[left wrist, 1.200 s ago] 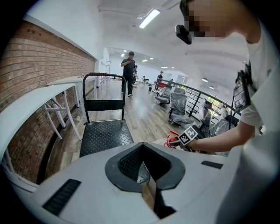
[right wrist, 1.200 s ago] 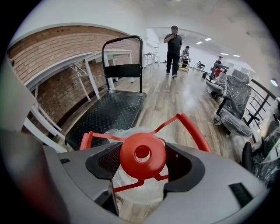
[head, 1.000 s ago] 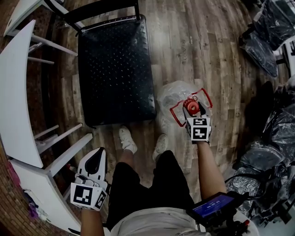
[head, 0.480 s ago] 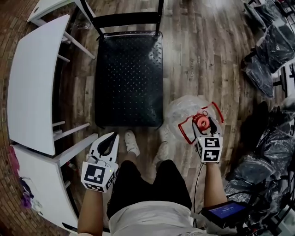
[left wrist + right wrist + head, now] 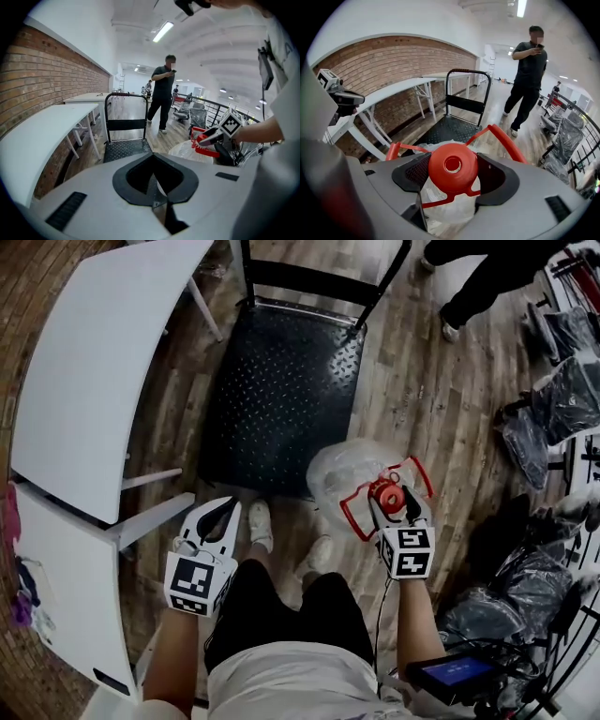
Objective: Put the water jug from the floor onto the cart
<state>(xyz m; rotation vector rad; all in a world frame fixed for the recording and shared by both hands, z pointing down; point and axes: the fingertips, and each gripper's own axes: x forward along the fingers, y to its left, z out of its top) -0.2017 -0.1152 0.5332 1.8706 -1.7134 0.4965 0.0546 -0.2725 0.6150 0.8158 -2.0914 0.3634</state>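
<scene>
A clear plastic water jug (image 5: 342, 468) with a red cap (image 5: 385, 493) and a red handle hangs above the wooden floor, close to the near right corner of the black cart deck (image 5: 281, 399). My right gripper (image 5: 391, 505) is shut on the jug's red neck (image 5: 452, 168), and the red handle (image 5: 506, 143) arches past the jaws. My left gripper (image 5: 217, 517) is at the lower left, shut with nothing in it (image 5: 154, 180). The cart's push handle (image 5: 466, 72) stands at its far end.
White tables (image 5: 94, 381) stand along the brick wall on the left, their legs beside the cart. My feet (image 5: 258, 524) are just below the cart's near edge. A person (image 5: 529, 79) stands beyond the cart. Chairs wrapped in plastic (image 5: 562, 399) crowd the right side.
The view has swung, so the cart now sits tilted and higher up. My right gripper has carried the jug left toward the cart's near right corner. The left gripper stays low and shut.
</scene>
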